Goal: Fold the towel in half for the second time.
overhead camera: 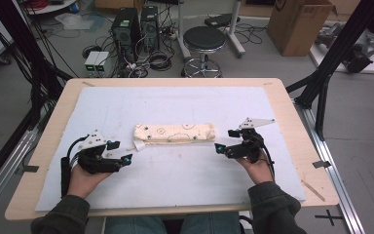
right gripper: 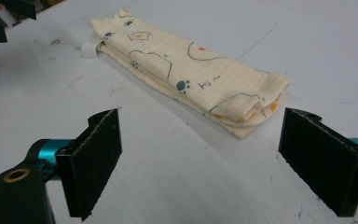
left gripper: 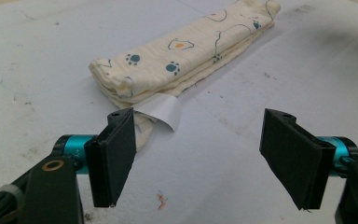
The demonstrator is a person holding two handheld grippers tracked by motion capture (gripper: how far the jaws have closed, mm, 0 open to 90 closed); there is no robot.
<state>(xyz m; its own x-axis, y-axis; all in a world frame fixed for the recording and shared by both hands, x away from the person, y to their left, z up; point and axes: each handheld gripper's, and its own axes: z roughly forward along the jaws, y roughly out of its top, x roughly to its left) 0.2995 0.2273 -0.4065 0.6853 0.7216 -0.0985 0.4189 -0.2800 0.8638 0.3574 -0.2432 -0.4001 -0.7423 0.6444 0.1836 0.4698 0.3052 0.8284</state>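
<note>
The left gripper (overhead camera: 120, 151) and right gripper (overhead camera: 227, 140) rest wide open and empty at either end of the folded cloth (overhead camera: 175, 132), which lies mid-tabletop (overhead camera: 292, 117) on the white mat (overhead camera: 175, 180), its label (left gripper: 163, 112) at the left end. For the next fold, seat each gripper squarely over all end layers before closing. Both hands lie low, palms inward, jaws level.

No readable text; cloth (overhead camera: 174, 132) print illegible.
</note>
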